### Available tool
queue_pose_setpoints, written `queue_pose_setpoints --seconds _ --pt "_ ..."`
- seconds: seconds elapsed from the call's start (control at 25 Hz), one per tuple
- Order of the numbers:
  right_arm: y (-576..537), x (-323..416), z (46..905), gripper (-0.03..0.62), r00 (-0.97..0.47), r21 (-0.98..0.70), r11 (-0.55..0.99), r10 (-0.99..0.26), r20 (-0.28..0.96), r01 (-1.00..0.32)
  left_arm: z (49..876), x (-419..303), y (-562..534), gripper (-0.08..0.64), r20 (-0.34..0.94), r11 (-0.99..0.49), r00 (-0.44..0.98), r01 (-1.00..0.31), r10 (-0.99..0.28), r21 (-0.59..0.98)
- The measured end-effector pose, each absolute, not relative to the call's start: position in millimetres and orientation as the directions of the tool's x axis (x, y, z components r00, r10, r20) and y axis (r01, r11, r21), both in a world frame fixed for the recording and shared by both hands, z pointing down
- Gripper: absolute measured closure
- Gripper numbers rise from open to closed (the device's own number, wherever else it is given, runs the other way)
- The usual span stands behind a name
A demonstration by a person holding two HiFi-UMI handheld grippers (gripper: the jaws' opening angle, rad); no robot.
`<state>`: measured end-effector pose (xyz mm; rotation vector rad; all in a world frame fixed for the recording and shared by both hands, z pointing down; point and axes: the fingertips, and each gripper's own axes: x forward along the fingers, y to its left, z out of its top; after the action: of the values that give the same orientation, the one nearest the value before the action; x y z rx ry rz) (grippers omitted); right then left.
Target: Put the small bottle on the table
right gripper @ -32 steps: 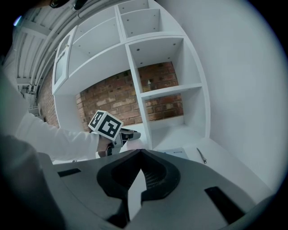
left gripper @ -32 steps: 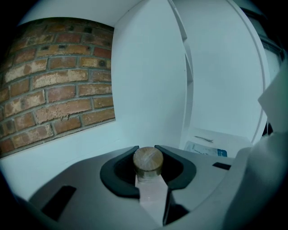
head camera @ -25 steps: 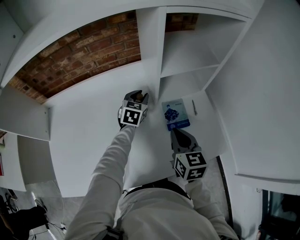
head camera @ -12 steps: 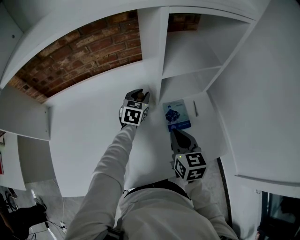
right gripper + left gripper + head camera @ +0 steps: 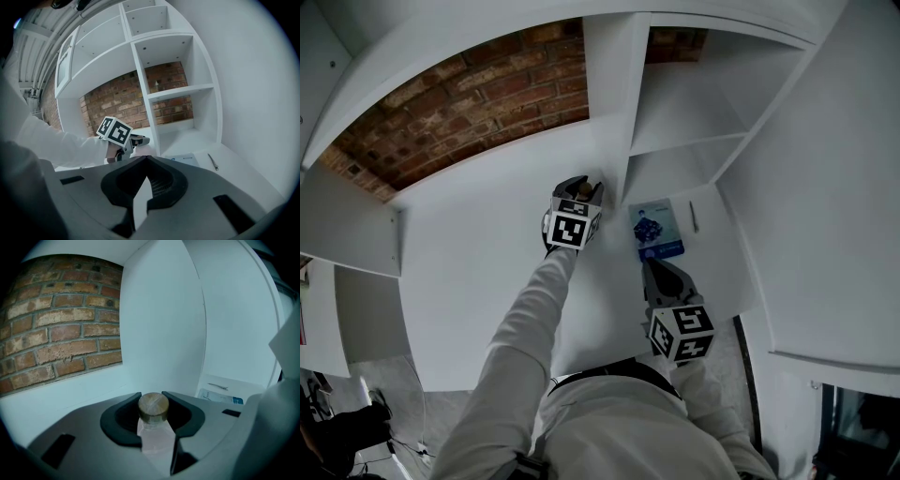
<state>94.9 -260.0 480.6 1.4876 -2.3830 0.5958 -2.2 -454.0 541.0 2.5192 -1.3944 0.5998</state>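
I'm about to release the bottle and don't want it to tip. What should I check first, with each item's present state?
1. Grip: small clear bottle with brown round cap sits between the left tongs: ok, gripped.
2. Bottle upright, cap up: ok.
3. Bottle's base resting on the white table: cannot tell, base hidden.
4. Right tongs apart from the bottle: ok, shut, empty.
5. Blue-and-white packet apart from the bottle: ok.
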Motion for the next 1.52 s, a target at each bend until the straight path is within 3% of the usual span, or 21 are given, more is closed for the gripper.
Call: queue_pose_setpoints --seconds 0.36,0.84,1.52 --pt "-256 90 477 0.565 -0.440 -0.197 0.394 -0.790 0.427 -0.898 528 -12 -439 0.385 0.407 -0.514 0.475 -0.857 -0.780 0.014" --pt "-249 77 472 0.565 -0.454 -0.189 0.414 -0.791 0.409 -0.891 500 -37 -394 0.387 0.331 -0.506 0.486 -0.862 -0.809 0.029" --pt "-241 57 460 0.565 -0.472 -0.169 0.443 -0.793 0.385 -0.881 486 -76 -306 0.504 0.293 -0.452 0.458 -0.887 -0.840 0.092"
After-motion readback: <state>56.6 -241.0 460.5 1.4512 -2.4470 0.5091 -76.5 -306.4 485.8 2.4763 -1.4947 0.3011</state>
